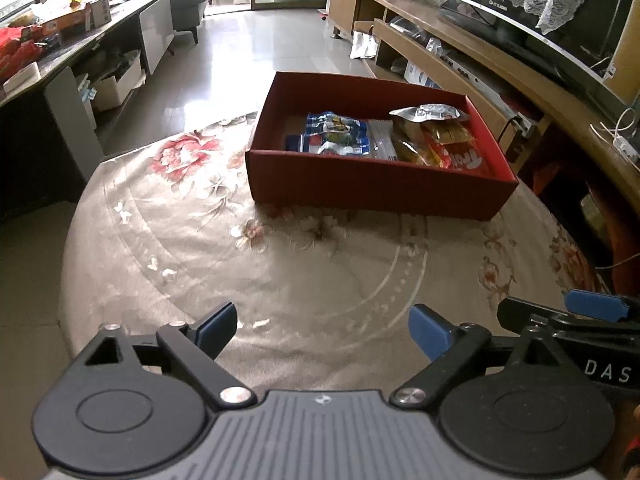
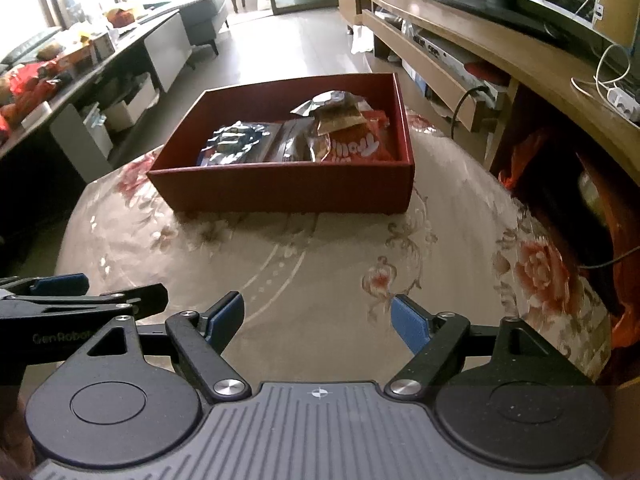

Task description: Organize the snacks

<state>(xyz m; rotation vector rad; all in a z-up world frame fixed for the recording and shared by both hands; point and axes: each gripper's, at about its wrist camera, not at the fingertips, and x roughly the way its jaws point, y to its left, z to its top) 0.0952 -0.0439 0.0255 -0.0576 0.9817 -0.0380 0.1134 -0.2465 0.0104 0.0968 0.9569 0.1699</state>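
A dark red cardboard box (image 1: 372, 190) (image 2: 280, 188) stands on the round table with a floral cloth (image 1: 280, 264) (image 2: 320, 260). Inside lie a blue snack bag (image 1: 340, 134) (image 2: 236, 140), an orange-red snack bag (image 1: 460, 152) (image 2: 356, 146), a foil-topped packet (image 1: 428, 114) (image 2: 332, 106) and other wrappers. My left gripper (image 1: 324, 330) is open and empty, held above the cloth well in front of the box. My right gripper (image 2: 318, 320) is open and empty, beside the left one; its finger shows in the left wrist view (image 1: 592, 304).
A long wooden TV stand (image 1: 500, 60) (image 2: 500, 52) with a television runs along the right. A dark low table (image 1: 60, 52) (image 2: 60, 68) with clutter is at the left. Tiled floor lies beyond the round table.
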